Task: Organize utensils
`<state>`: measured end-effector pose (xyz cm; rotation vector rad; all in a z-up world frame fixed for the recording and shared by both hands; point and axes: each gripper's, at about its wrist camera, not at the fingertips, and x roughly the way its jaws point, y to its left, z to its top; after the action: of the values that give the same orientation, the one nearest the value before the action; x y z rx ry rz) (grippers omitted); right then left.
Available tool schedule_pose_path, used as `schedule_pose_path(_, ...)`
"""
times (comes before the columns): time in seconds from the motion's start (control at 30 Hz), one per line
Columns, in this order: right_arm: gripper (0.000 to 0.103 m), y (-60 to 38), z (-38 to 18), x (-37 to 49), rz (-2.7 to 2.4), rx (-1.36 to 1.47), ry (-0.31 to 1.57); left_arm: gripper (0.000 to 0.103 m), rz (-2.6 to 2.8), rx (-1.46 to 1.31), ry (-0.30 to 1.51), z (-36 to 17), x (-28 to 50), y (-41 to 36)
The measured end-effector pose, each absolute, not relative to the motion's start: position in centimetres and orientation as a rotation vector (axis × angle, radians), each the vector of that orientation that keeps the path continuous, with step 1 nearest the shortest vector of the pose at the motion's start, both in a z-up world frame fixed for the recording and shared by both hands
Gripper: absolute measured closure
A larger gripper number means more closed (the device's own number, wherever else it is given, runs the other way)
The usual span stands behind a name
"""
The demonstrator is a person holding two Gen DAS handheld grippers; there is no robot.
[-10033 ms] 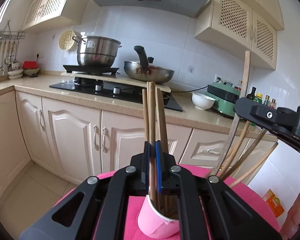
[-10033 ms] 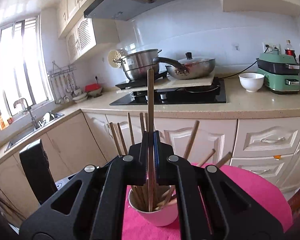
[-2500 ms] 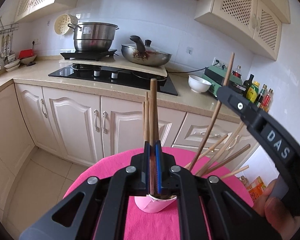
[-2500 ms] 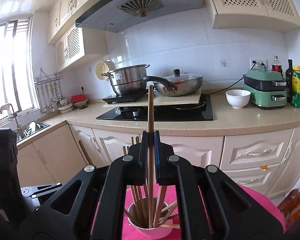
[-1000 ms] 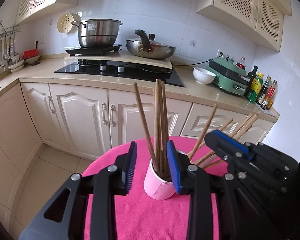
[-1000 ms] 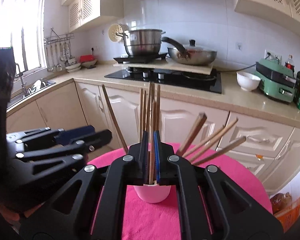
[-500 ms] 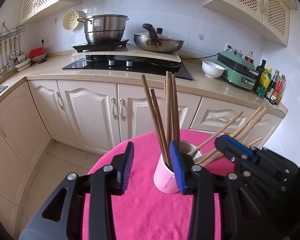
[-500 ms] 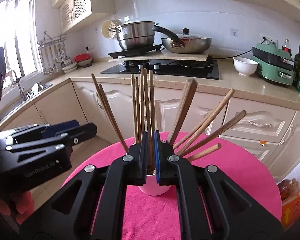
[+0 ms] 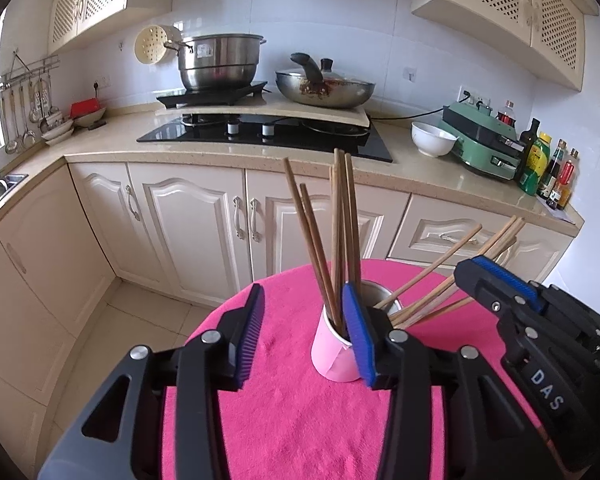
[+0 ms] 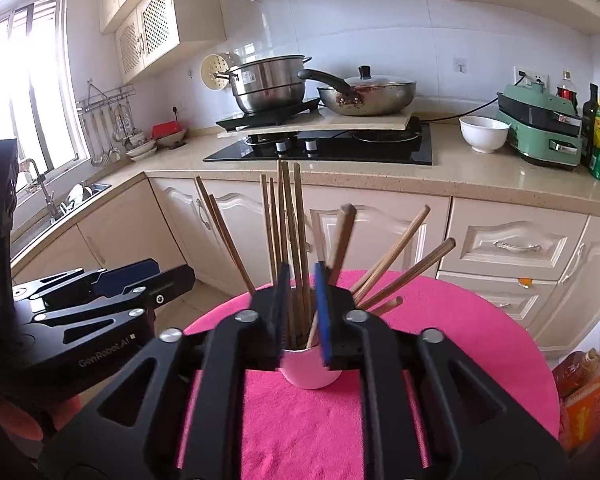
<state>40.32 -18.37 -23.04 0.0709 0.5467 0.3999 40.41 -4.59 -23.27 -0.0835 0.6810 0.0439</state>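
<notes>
Each camera sits just behind its own tool and looks forward along the fingers, angled slightly down over the pink-covered surface [image 9: 300,420] toward the kitchen counter [image 9: 228,152] beyond. The left wrist view stands close to the pink cup [image 9: 334,354] of chopsticks [image 9: 342,236], which lies right of its centre; the right tool [image 9: 540,332] enters at its right edge. The right wrist view faces the same cup [image 10: 306,366] nearly head-on, with the left tool [image 10: 100,300] at its left edge. Both share cup, chopsticks [image 10: 290,236], stove [image 10: 324,144] and cabinets.

chopsticks [image 9: 342,236] in cup [image 9: 334,354], cup on table [image 9: 300,420]
</notes>
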Motion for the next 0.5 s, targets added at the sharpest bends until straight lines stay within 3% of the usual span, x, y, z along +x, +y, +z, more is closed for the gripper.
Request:
schedule_pose_path(0.07, 0.068, -18.6, -22.5, 40.0, 0.400, 0.067, 0.534, 0.061, 0.052, -0.079, 0.671, -22.8, 40.1, -4.7)
schedule_pose_path(0.1, 0.054, -18.7, -22.2, 39.7, 0.400, 0.063, 0.528, 0.061, 0.056, -0.080, 0.666, -22.6, 39.9, -4.8)
schedule_pose_path(0.13, 0.050, -18.8, -22.0, 39.5, 0.396, 0.061, 0.523, 0.061, 0.058, -0.081, 0.662, -22.3, 39.7, -4.8)
schedule_pose_path(0.3, 0.049, -19.1, -20.9, 38.1, 0.401, 0.052, 0.512, 0.060, 0.068, -0.076, 0.642, -20.9, 38.3, -5.0)
schedule_pose_path(0.5, 0.037, -19.5, -18.6, 36.2, 0.382, 0.069, 0.474, 0.060, 0.062, -0.078, 0.613, -18.5, 36.3, -4.8)
